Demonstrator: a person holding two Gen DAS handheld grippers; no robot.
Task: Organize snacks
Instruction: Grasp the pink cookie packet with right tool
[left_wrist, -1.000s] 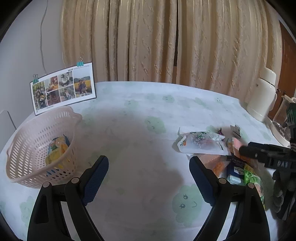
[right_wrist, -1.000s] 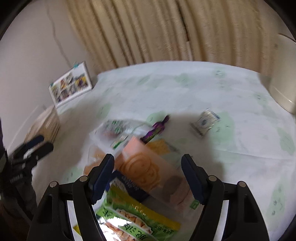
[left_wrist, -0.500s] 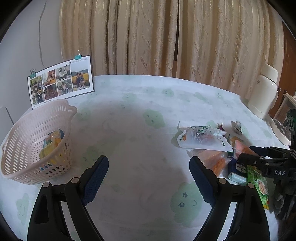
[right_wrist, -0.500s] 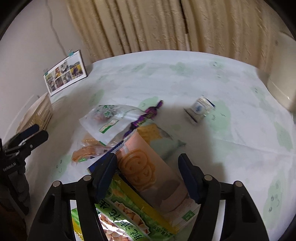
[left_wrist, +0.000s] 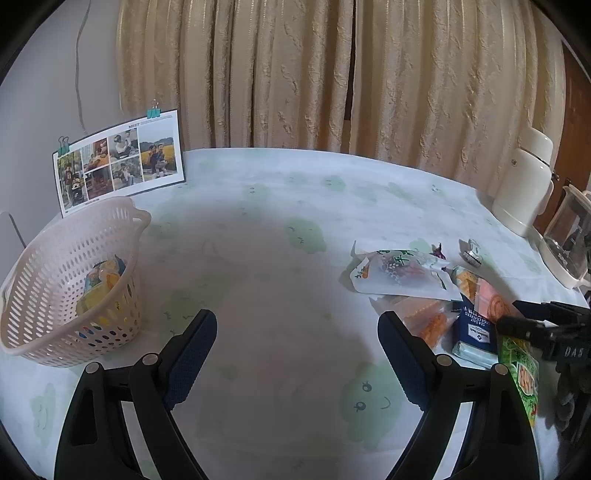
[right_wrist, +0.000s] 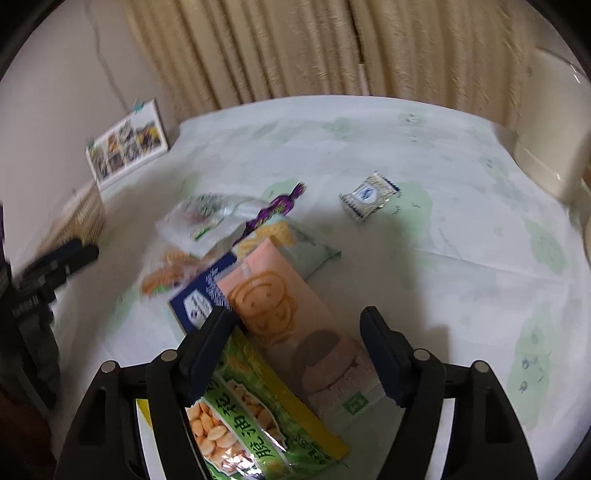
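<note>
**snackstacker:** ok so where's the right gripper (right_wrist: 297, 347) at? Looks like it's straddling something.

**umi_fan22:** Yeah, jaws spread wide, nothing clamped. The pink biscuit pack (right_wrist: 291, 325) sits right between the fingers in the lower middle of the right wrist view. Its long axis runs from lower right up toward upper left, so it lies slanted across the gap rather than straight down it. The left-hand finger is just about at the pack's edge; I can't tell if it's touching. The right-hand finger is clearly off it.

**snackstacker:** And the rest of the pile?

**umi_fan22:** Green nut bag (right_wrist: 251, 417) overlaps the pink one at the bottom of the frame, blue cracker pack (right_wrist: 201, 295) is tucked under on the left, and a small white sachet (right_wrist: 369, 197) sits alone further up. My guess is closing now could pinch the green bag too.

**snackstacker:** Left one doing anything?

**umi_fan22:** The left gripper (left_wrist: 297, 341) is also wide open and empty, over bare tablecloth (left_wrist: 295, 184). The basket (left_wrist: 55, 343) is at the left of its frame, with a snack or two already in it. The pile's way over at the right edge, so the right gripper's the nearer one for the grab, and the drop-off is clear across the table.
</note>
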